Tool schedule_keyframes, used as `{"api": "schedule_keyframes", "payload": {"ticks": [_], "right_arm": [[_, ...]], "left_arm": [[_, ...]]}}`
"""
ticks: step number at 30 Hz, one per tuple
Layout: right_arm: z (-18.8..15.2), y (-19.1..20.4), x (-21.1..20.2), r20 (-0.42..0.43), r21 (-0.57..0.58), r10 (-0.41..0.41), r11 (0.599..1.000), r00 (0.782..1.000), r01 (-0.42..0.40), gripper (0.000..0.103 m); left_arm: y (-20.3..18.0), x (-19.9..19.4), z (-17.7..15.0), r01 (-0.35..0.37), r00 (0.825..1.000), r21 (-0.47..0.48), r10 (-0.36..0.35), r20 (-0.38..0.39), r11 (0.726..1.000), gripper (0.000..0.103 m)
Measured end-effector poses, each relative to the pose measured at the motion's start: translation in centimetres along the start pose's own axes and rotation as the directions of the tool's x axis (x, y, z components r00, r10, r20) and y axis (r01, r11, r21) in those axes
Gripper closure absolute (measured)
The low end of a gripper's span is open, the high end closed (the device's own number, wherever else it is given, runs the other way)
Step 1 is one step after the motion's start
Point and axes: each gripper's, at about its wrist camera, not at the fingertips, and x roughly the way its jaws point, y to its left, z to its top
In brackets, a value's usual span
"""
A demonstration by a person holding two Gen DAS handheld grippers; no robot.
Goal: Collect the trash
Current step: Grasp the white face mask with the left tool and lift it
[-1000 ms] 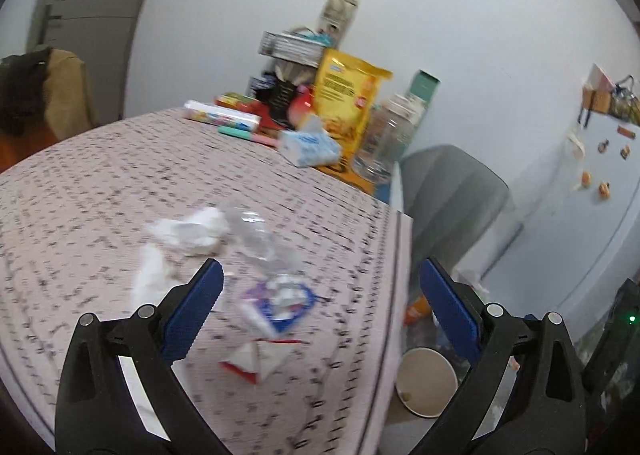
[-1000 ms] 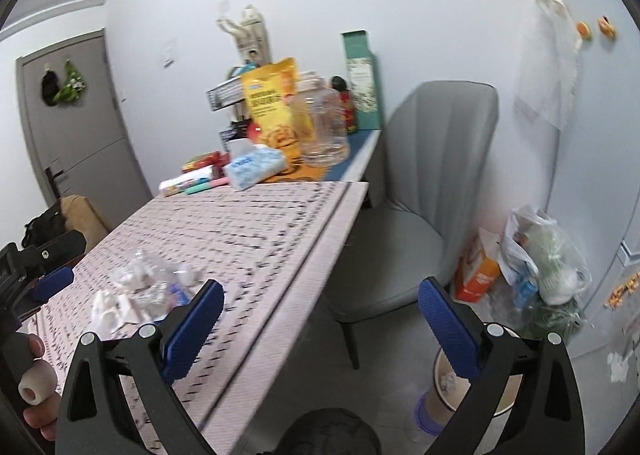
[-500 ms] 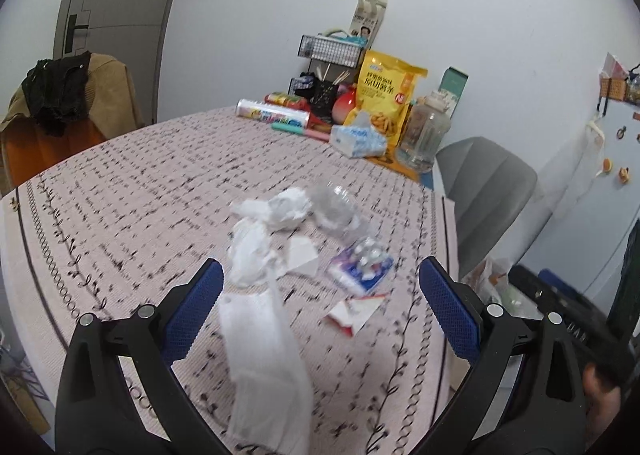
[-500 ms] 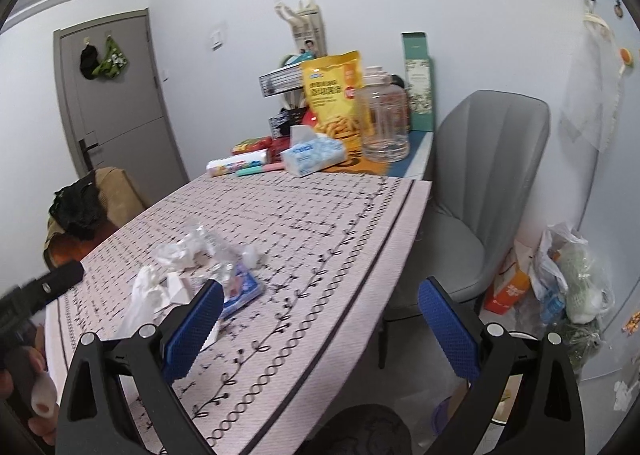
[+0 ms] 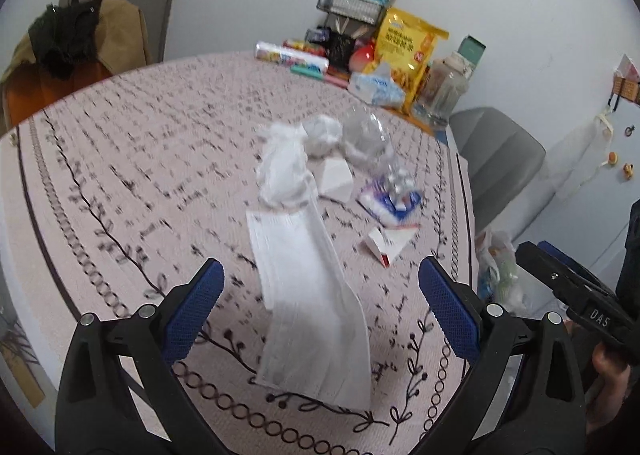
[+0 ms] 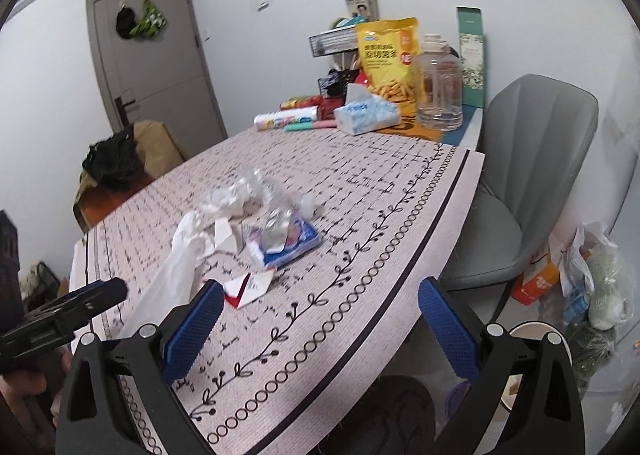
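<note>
Black hand-held gripper, blue ribbed pads, silver screws

White mask, crumpled tissues, wrappers, mid-table

On the patterned table I count one white face mask, one crumpled tissue, one crushed clear bottle, one blue wrapper, one red-and-white paper scrap and, at twelve o'clock, one tissue pack, one yellow snack bag and one clear jar.
</note>
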Motion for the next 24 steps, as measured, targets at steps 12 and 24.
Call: {"api": "schedule_keyframes", "payload": {"ticks": [12,24], "right_arm": [[-1.4,-0.6,1.2,-0.051,0.001,0.014,1.0,0.999,-0.014,0.009],[-1.2,0.4,2.2,-0.073,-0.017,0.039,0.999,0.997,-0.04,0.011]], "left_arm": [[-0.4,3.3,-0.6,-0.12,0.99,0.023,0.121,-0.067,0.993,0.02],[1.1,3.3,-0.4,-0.151,0.985,0.004,0.151,-0.082,0.988,0.093]]}}
